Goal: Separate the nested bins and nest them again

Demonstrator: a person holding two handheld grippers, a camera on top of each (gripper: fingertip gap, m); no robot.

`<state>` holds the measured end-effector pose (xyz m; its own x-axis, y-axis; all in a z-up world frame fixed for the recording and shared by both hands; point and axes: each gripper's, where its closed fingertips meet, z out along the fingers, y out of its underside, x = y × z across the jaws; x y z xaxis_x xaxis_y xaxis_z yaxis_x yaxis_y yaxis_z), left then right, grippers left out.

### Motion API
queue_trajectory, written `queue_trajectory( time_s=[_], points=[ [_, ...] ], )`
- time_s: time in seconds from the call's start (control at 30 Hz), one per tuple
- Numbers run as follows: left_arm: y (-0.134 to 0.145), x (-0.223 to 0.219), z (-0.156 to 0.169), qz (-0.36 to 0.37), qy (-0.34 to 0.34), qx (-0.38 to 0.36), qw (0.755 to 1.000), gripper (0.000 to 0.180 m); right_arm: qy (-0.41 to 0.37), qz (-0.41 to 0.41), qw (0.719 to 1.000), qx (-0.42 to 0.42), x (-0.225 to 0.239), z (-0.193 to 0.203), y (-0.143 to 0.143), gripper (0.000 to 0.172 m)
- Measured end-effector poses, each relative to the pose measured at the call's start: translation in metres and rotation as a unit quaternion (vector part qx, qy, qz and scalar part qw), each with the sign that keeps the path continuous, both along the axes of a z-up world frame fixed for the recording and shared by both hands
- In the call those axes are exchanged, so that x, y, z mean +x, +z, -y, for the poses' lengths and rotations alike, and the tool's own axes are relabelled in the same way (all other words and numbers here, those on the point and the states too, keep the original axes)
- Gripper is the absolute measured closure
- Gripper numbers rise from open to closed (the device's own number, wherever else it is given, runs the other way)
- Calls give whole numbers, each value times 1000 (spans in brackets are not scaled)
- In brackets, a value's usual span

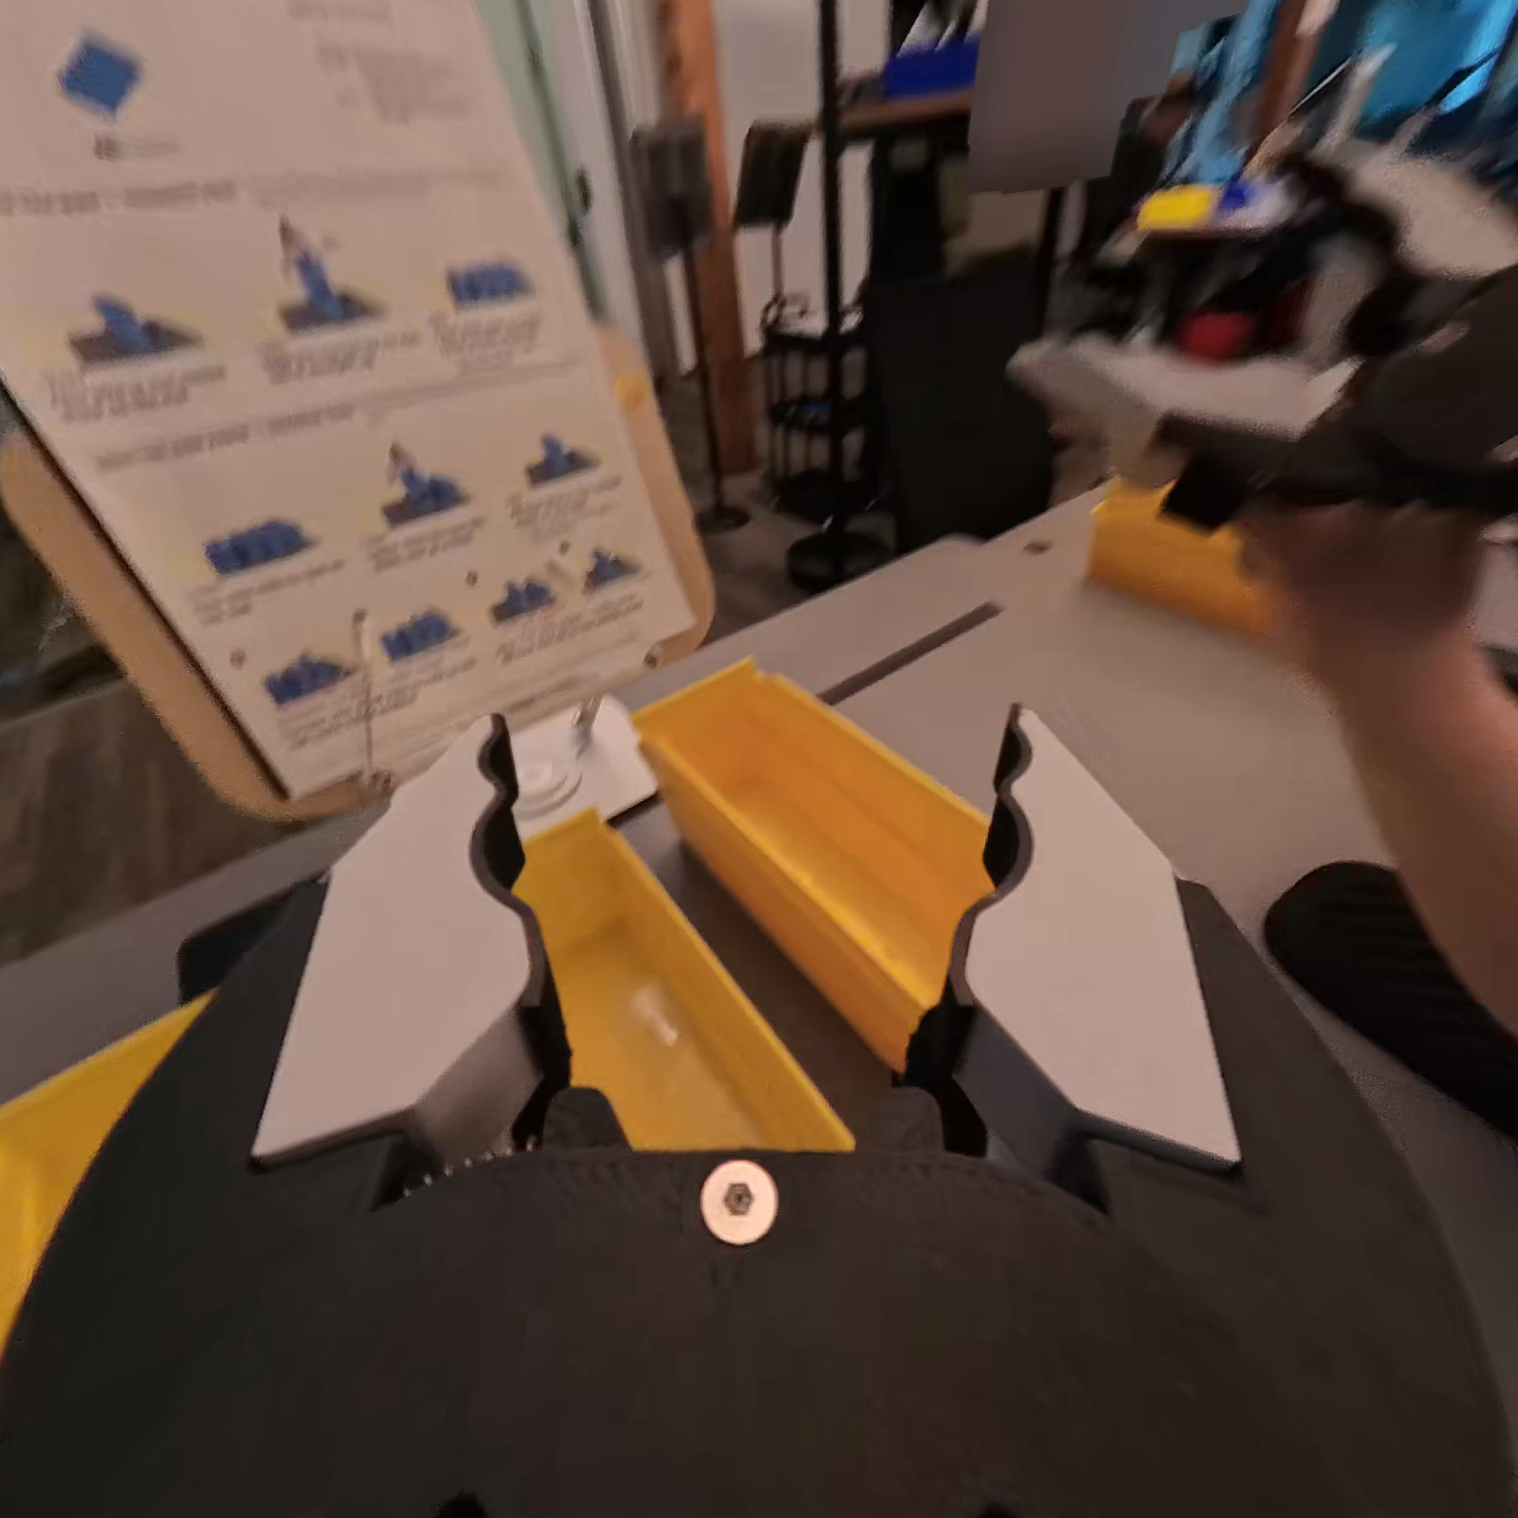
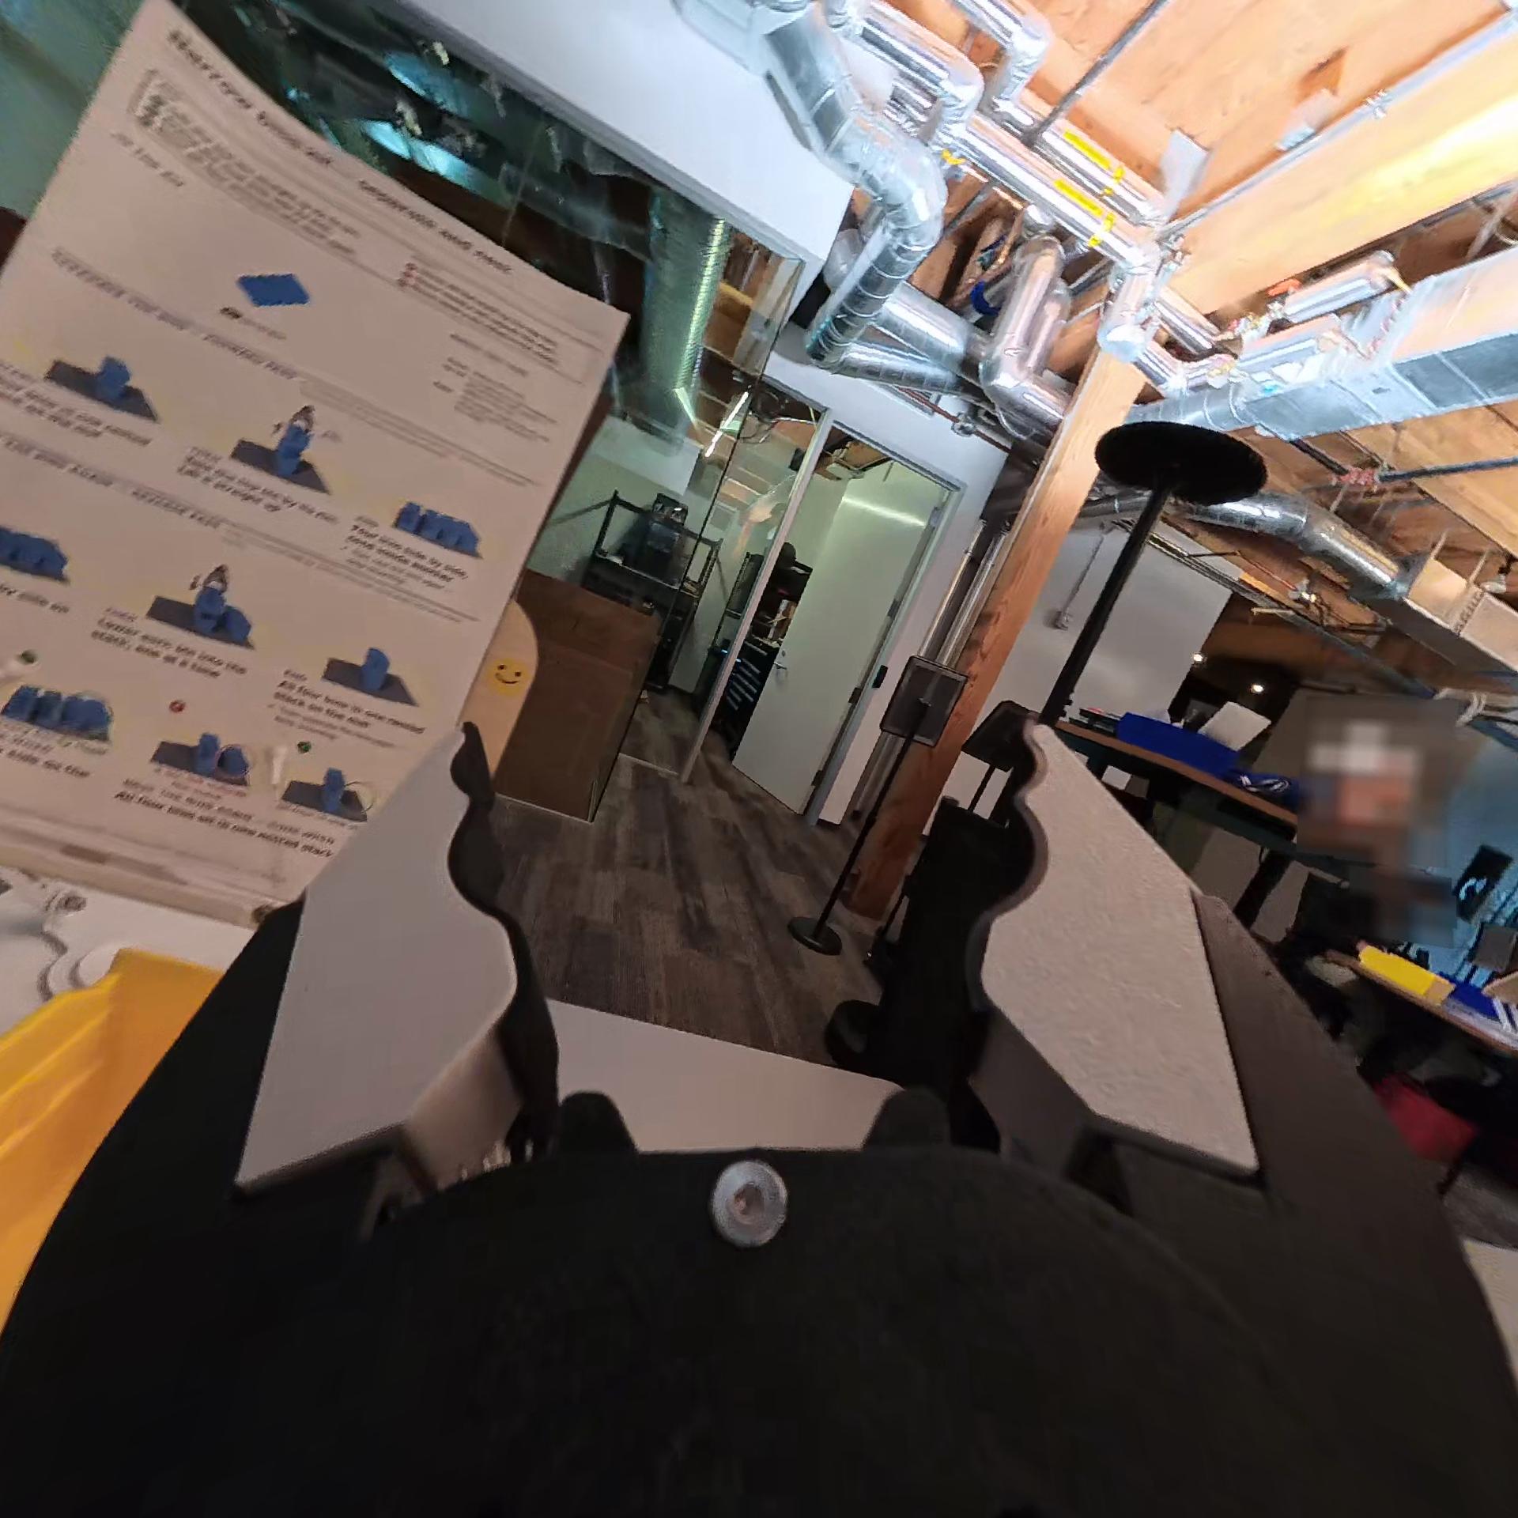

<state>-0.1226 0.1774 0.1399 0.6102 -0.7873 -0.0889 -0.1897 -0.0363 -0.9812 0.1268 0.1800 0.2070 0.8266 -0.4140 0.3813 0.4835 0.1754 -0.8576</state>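
In the left wrist view, two yellow bins lie apart on the grey table (image 1: 1109,739). One bin (image 1: 813,846) is ahead and one bin (image 1: 657,994) is nearer. My left gripper (image 1: 756,731) is open wide above them, and its pads press on nothing. Another yellow piece (image 1: 74,1101) shows at the lower left. A further yellow bin (image 1: 1166,567) sits far right, with my blurred right gripper (image 1: 1199,501) just above it. In the right wrist view, my right gripper (image 2: 749,739) is open and empty and points up into the room. A yellow bin (image 2: 74,1068) is at its lower left.
An instruction board (image 1: 328,411) on a stand rises at the table's far left and also shows in the right wrist view (image 2: 246,493). A person's hand (image 1: 1413,657) holds the right gripper. A dark slot (image 1: 920,649) runs across the table. Black floor stands (image 1: 838,328) lie beyond.
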Motion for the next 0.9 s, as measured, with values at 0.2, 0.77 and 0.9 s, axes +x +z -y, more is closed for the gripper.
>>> queue_trajectory(
  time_s=[0.2,0.77,0.9],
  points=[
    [-81,-18,-32,-92,85,-104,987,55,19,-54,998,20,41,0,-10,48],
    [-188,-52,-88,-272,214,-341,874,29,146,-178,973,-34,57,-12,-30,50],
    [-209,-38,-87,-271,200,-405,850,28,156,-213,964,-39,74,-12,-33,51]
  ],
)
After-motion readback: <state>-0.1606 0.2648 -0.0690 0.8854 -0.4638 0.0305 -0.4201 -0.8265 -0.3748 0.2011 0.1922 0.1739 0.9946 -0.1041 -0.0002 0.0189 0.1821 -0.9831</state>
